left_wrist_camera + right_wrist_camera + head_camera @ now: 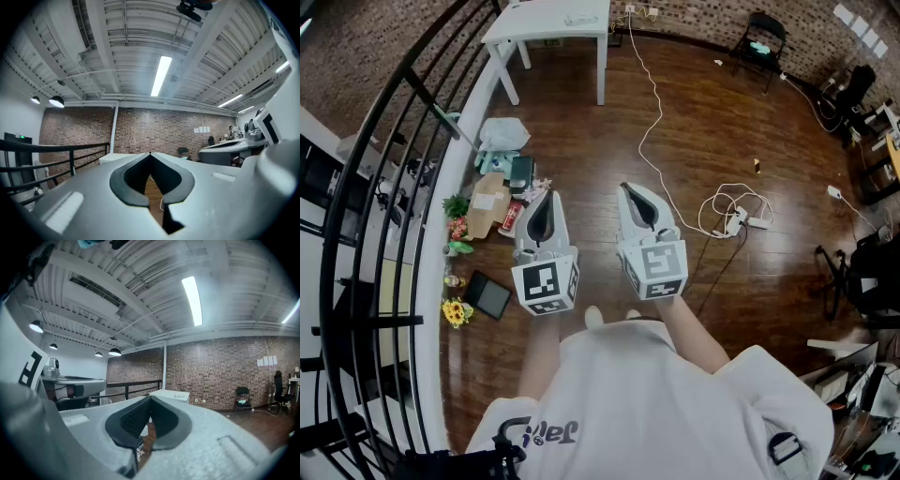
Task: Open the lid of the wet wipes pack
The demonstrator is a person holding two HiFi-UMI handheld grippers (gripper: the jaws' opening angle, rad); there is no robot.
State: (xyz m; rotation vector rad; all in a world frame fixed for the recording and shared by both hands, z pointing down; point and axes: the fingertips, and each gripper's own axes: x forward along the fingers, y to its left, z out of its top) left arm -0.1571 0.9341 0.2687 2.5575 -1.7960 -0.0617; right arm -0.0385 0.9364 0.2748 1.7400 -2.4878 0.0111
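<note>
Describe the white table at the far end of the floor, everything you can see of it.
The white table stands upright on the dark wooden floor at the top of the head view, close beside the curved black railing. It has a flat rectangular top that looks painted white and plain straight legs, at least three of which show. Faint small marks sit near the top's right end, too small to identify. Only its legs touch the floor, and nothing visibly leans on it.
</note>
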